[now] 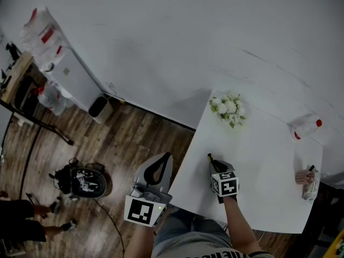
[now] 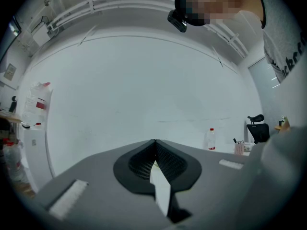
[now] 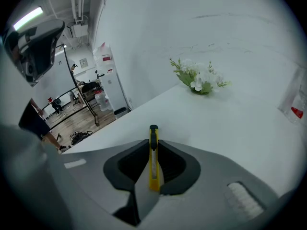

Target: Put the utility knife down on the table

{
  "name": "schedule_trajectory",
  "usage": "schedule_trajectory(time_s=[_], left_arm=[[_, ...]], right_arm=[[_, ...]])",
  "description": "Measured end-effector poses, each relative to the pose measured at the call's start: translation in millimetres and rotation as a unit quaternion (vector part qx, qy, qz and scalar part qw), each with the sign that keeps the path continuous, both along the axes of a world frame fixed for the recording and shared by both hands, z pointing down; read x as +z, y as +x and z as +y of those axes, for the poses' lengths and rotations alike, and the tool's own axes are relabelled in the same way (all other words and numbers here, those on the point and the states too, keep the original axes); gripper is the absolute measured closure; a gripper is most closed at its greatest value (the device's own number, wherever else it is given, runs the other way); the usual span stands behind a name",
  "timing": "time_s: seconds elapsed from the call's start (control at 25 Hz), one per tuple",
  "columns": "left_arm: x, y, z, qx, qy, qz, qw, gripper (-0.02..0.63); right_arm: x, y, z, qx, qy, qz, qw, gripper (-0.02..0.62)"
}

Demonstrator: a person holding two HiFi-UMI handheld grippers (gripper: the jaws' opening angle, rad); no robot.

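Left gripper [image 2: 154,147], off near-left edge of tabletop [image 1: 258,160]: jaws pressed together, empty. Right gripper [image 1: 216,166] pinches utility knife [image 3: 153,166], long axis along jaws, seemingly above tabletop.

My left gripper [image 1: 165,158] and right gripper [image 1: 215,165] were smooth grey shells lined with black, mesh-textured pads [image 2: 168,159]. Each carried a marker cube [image 1: 224,183] printed with black-and-white squares, and a small green light [image 1: 160,207] glowed on the left one. I wore a grey shirt [image 1: 188,246] with dark lettering.
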State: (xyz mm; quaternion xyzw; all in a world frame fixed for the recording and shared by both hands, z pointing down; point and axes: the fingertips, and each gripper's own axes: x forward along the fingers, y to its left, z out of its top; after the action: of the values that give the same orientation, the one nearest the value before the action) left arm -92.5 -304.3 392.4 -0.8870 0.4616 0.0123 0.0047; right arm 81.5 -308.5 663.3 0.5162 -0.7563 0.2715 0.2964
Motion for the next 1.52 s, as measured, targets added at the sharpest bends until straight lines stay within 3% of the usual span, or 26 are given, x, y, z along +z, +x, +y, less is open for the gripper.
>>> schedule_trajectory(time_s=[0.4,0.52,0.6,1.04,1.52], left_arm=[[-4.3,2.8,5.2,0.010,0.008,0.009,0.9999,0.592],[-6.4,4.3,5.7,0.011,0.009,0.005,0.9999,0.592],[-8.1,6.6,7.6,0.015,0.013,0.009,0.9998,0.592],[-15.6,21.3,23.1,0.031,0.027,0.013,0.9991,0.592],[-22.7,35.8,42.3,0.040,0.035,0.014,0.9985,0.592]], right_arm=[[-20.9,-1.9,-0.7,0.006,0.036,-0.027,0.999,0.532],[-35.2,-1.4,0.3,0.011,0.061,-0.038,0.997,0.594],[-44.9,-1.2,2.1,0.011,0.076,-0.049,0.996,0.594],[-103.6,4.8,17.5,0.022,0.163,-0.097,0.982,0.594],[-150.6,14.8,38.5,0.021,0.227,-0.112,0.967,0.594]])
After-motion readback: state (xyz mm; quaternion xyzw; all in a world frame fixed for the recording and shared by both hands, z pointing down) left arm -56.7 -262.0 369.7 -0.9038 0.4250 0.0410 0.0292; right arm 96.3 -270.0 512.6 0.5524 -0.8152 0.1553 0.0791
